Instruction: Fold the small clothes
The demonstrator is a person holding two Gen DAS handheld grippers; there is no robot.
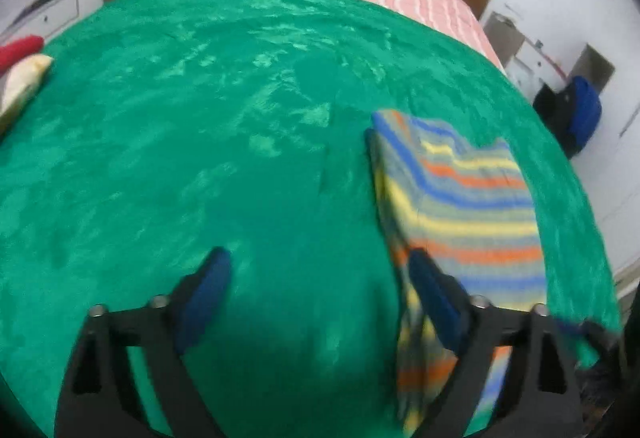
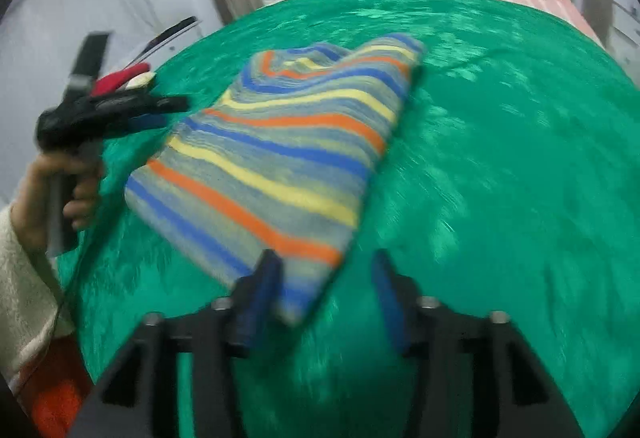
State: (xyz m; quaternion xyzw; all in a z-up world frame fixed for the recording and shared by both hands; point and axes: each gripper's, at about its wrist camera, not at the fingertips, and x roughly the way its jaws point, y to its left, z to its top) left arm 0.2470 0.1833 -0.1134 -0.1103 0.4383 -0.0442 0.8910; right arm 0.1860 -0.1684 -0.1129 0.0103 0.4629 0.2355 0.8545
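A folded striped garment (image 2: 280,154) lies flat on the green blanket (image 2: 500,166) that covers the bed. The left tool (image 1: 320,278) hangs over the blanket with its jaws spread wide and nothing between them; its right finger sits at the garment's near left edge. The right tool (image 2: 326,286) is released too, jaws parted around the garment's near corner without pressing on it. Red and cream clothes (image 1: 22,58) lie at the blanket's far left edge.
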